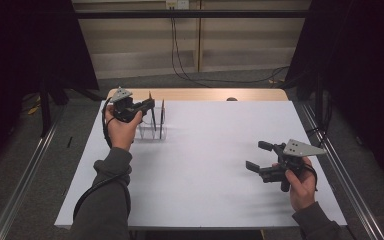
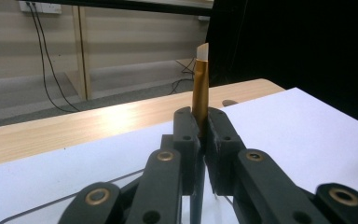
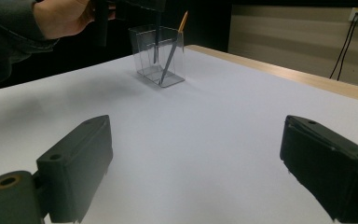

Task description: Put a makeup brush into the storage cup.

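At the far left of the bench, the left claw is raised on a bent wrist, its black jaws clamped on a slim gold pen standing upright over the clear, square-sided plastic holder. Near right, the right claw hovers low with its blocky jaws spread wide, gripping nothing.

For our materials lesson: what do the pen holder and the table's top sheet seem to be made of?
Pen holder: likely clear glossy plastic or acrylic, since the pens show through its walls. Top sheet: matt white, perhaps paper or board, with no glare. It lies over a wood-look table.
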The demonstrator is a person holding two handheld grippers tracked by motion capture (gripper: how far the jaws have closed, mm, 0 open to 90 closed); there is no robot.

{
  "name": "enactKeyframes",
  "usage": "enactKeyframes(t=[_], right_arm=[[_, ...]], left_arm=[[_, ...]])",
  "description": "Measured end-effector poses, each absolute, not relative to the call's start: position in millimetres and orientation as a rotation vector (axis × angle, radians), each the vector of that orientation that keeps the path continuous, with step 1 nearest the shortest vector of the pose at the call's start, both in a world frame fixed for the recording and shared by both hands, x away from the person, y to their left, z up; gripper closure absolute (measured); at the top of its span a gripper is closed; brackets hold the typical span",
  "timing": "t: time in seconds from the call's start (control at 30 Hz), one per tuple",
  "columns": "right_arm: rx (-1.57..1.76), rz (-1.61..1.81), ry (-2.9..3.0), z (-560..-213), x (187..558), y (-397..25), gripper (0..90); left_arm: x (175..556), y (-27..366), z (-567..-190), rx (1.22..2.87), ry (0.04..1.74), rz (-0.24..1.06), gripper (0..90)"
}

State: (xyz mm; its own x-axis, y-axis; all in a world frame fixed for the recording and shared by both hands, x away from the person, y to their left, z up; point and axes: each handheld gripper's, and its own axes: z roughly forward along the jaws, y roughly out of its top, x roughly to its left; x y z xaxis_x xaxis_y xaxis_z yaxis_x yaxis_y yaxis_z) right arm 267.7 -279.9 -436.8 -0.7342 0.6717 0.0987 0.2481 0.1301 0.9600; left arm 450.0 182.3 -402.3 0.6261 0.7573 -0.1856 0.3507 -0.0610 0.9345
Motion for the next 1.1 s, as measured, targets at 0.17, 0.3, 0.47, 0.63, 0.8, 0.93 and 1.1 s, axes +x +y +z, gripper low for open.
enactKeyframes(t=[0.17,0.3,0.47,0.63,0.8,0.93,1.1], right_arm=[[0.896,1.635,2.051,-437.1,267.7,-280.0,8.9],[0.896,1.637,2.053,-436.7,267.3,-280.2,8.9],[0.898,1.636,2.05,-436.6,267.4,-280.9,8.9],[0.896,1.634,2.051,-436.8,267.2,-280.6,8.9],[0.898,1.634,2.05,-436.8,267.1,-280.7,8.9],[0.897,1.634,2.053,-436.8,267.1,-280.5,8.9],[0.896,1.637,2.05,-436.7,267.1,-280.1,8.9]], left_arm=[[450.3,182.3,-406.3,1.668,0.928,0.42,83.6],[450.3,182.2,-409.8,1.668,0.941,0.422,83.6],[449.7,181.0,-413.1,1.664,0.942,0.42,83.6],[449.5,180.9,-414.8,1.668,0.933,0.412,83.6],[448.8,181.1,-415.8,1.668,0.947,0.416,83.6],[448.3,181.1,-417.7,1.664,0.946,0.414,83.5],[448.1,181.0,-419.1,1.67,0.952,0.42,83.5]])
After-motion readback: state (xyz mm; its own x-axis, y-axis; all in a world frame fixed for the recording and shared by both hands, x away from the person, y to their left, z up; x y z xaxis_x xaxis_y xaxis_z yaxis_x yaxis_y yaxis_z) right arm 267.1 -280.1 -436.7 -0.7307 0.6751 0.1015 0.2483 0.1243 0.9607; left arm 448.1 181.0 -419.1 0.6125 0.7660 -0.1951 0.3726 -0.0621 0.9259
